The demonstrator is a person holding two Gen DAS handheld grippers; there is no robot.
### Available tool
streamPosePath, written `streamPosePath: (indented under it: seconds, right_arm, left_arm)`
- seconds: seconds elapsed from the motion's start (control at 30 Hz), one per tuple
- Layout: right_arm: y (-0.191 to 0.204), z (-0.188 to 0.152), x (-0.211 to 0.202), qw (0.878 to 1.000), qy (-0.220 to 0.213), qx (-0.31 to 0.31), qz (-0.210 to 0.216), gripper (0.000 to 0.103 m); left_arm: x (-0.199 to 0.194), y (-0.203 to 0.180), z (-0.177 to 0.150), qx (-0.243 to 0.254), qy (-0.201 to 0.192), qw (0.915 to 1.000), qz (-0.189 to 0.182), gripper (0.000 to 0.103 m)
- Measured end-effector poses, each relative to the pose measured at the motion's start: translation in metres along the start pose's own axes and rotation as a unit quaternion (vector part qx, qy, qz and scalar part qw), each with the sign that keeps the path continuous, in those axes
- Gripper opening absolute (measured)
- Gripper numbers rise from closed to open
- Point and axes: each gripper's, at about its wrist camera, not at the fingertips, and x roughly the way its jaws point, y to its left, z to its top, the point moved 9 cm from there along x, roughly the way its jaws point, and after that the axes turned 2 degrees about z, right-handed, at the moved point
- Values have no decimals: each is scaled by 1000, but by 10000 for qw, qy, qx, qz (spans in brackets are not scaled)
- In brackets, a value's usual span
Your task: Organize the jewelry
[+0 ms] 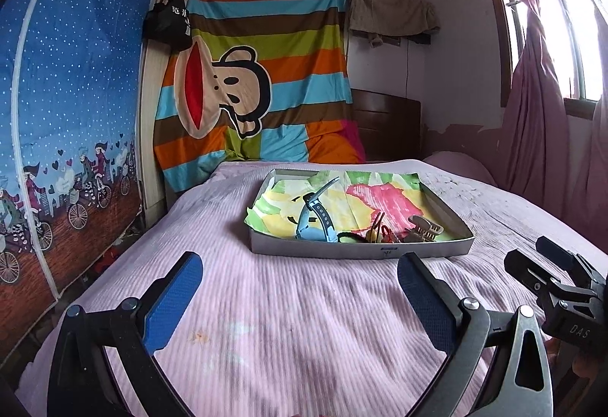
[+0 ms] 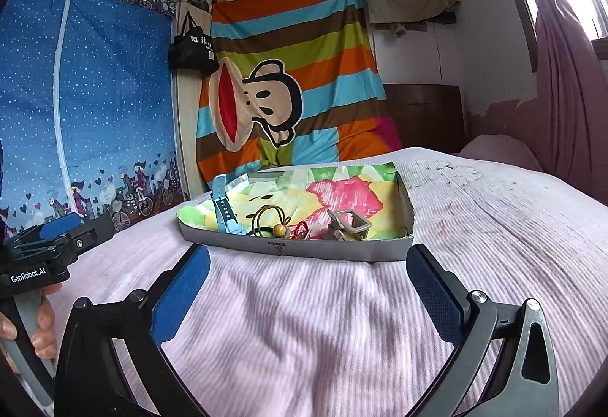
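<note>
Both tools spread wide, empty: left tool (image 1: 300, 287), right tool (image 2: 307, 282). Bare bedspread (image 2: 304, 322) between them and tray (image 2: 408, 206) near edge.

Jewelry sits together in the tray (image 2: 334, 251).
Blue watch (image 2: 227, 213) leans on the left; hair tie (image 2: 271, 223), red cord (image 2: 301, 229) and clip (image 2: 347, 225) cluster along the front wall.

White lettering "GenRobot.AI" runs along the black body of the left gripper (image 2: 57, 227), at the left edge of the right wrist view. Faint letters "DAS" mark the black housing of the right gripper (image 1: 547, 257). White Chinese characters on the hanging black tote bag (image 1: 171, 22) are too small to read.
</note>
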Motion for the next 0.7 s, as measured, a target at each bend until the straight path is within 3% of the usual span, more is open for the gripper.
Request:
streamPosePath:
  seconds: [0.7]
  right_arm:
    - [-5,-30,6,9995,296,46,-118,102]
  left_arm:
    - [4,4,-26,57,232,9997,67,103]
